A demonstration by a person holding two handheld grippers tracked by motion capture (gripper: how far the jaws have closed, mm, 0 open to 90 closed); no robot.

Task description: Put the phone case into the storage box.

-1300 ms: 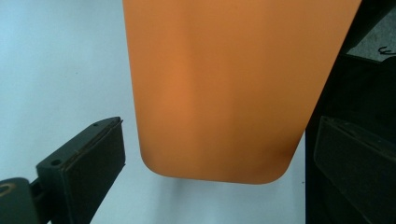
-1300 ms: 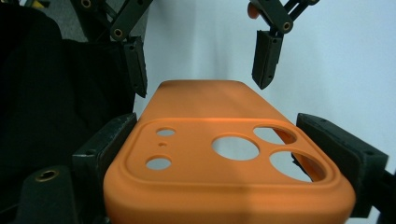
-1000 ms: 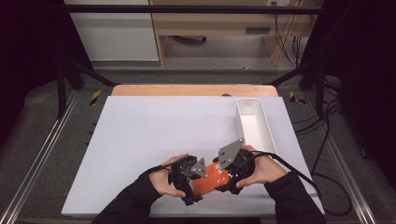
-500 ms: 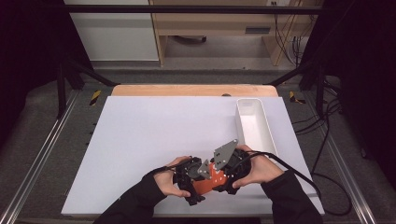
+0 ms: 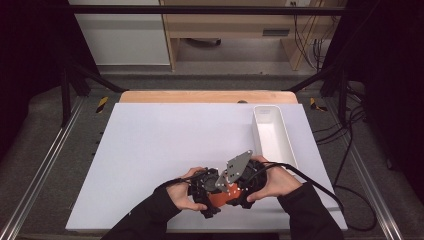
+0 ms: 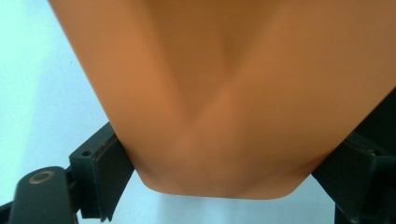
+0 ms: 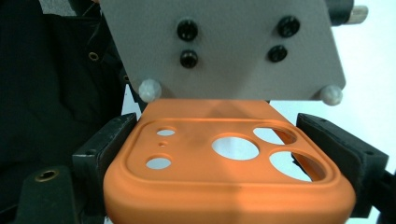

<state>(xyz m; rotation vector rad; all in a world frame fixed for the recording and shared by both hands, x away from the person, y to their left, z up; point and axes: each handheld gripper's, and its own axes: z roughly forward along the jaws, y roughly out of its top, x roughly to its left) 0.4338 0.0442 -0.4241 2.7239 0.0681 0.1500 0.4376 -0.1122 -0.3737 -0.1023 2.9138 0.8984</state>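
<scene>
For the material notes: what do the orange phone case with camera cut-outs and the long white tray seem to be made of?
The orange phone case looks like soft matte silicone or rubbery plastic: rounded moulded edges, no glare, a crease across it in the left gripper view. The long white tray seems rigid, smooth plastic with thin, even walls.

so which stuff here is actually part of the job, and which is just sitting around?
In the job:
- orange phone case
- right gripper, shut on its camera end
- left gripper, jaws just been closing around the other end

Lying about:
- white tray, away from both hands
- white mat
</scene>
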